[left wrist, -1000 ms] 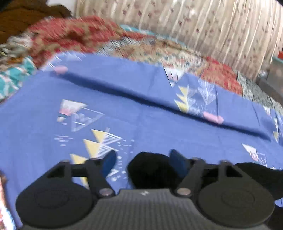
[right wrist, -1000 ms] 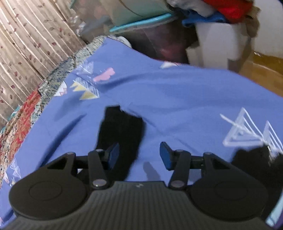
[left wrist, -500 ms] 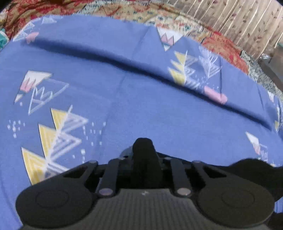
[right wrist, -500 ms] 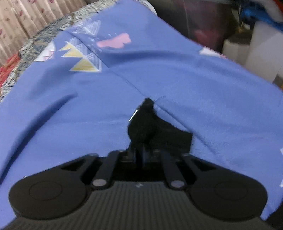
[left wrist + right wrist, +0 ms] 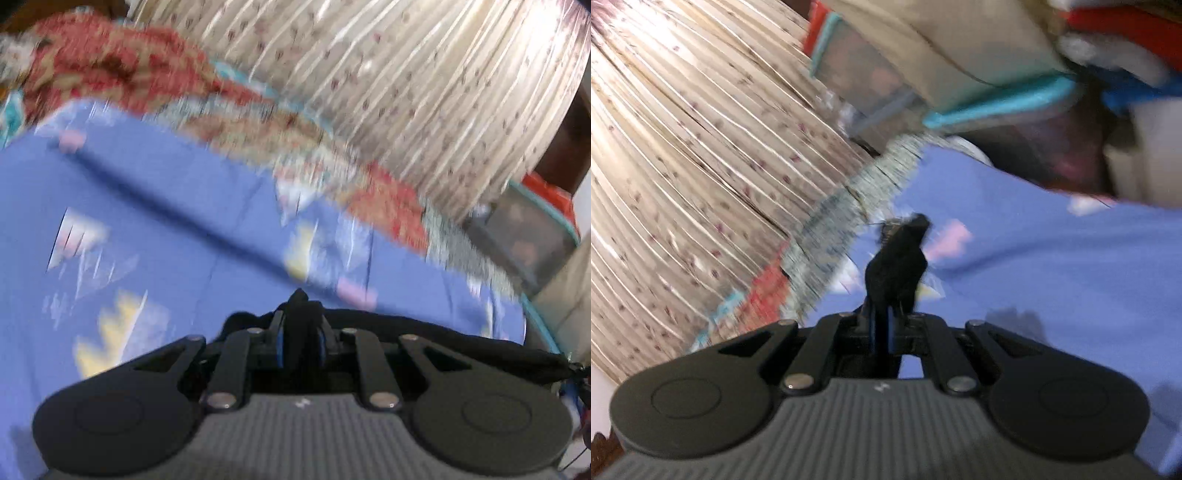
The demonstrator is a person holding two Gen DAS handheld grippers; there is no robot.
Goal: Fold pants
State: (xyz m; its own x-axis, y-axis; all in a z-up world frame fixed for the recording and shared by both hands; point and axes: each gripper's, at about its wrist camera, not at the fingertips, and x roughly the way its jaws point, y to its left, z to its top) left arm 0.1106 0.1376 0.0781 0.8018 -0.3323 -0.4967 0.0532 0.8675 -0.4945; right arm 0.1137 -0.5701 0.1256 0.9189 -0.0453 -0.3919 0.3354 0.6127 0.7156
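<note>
The black pants [image 5: 461, 339] are held by both grippers above a blue patterned bedsheet [image 5: 147, 229]. My left gripper [image 5: 300, 334] is shut on a pinch of the black cloth, which stretches off to the right as a taut band. My right gripper [image 5: 886, 314] is shut on another tuft of the pants [image 5: 897, 266], which sticks up past the fingertips. Both views are blurred by motion. Most of the pants are hidden below the gripper bodies.
The blue sheet [image 5: 1071, 280] covers a bed with a red patterned quilt [image 5: 110, 74] at its far side. A pleated floral curtain [image 5: 406, 92] hangs behind. A clear storage bin with a teal lid [image 5: 960, 110] and piled items stand off the bed's end.
Both grippers were open a second ago, then closed on the black pants. They have since lifted and tilted up, raising the cloth off the sheet.
</note>
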